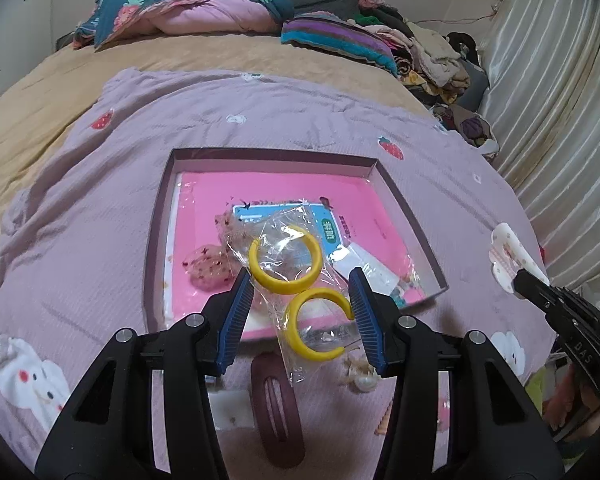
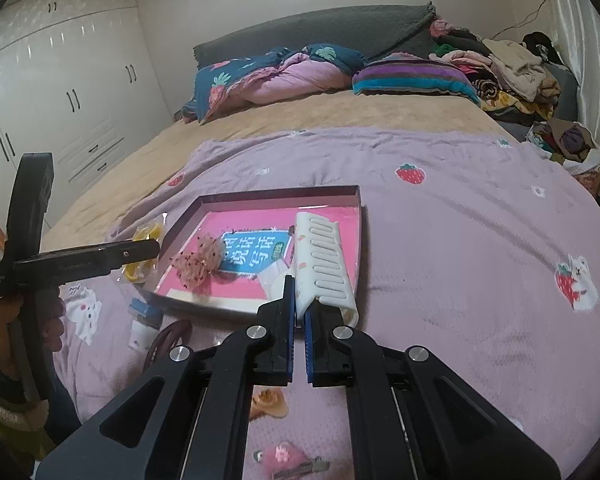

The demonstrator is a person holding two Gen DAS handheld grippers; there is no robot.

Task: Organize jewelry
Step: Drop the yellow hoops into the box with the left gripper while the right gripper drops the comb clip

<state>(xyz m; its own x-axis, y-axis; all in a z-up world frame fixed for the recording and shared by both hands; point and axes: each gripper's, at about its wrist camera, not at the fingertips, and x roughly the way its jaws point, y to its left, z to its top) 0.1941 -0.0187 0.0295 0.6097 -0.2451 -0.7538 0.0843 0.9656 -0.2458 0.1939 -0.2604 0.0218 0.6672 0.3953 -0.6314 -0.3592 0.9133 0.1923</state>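
**Both grippers loaded beside the tray**

From my left wrist camera, the left gripper (image 1: 302,312) clamps a clear bag (image 1: 300,276) of two yellow hoop earrings (image 1: 284,260), held in front of the shallow tray (image 1: 404,196) on the lilac blanket (image 1: 100,216).

From my right wrist camera, the right gripper (image 2: 299,312) is closed tight on a white hair clip (image 2: 324,260), which stands over the tray's right edge.

yellow hoop earrings (image 1: 286,258), white comb (image 2: 324,256)

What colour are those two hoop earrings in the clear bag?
The hoop earrings are bright yellow, seen best in the left wrist view.
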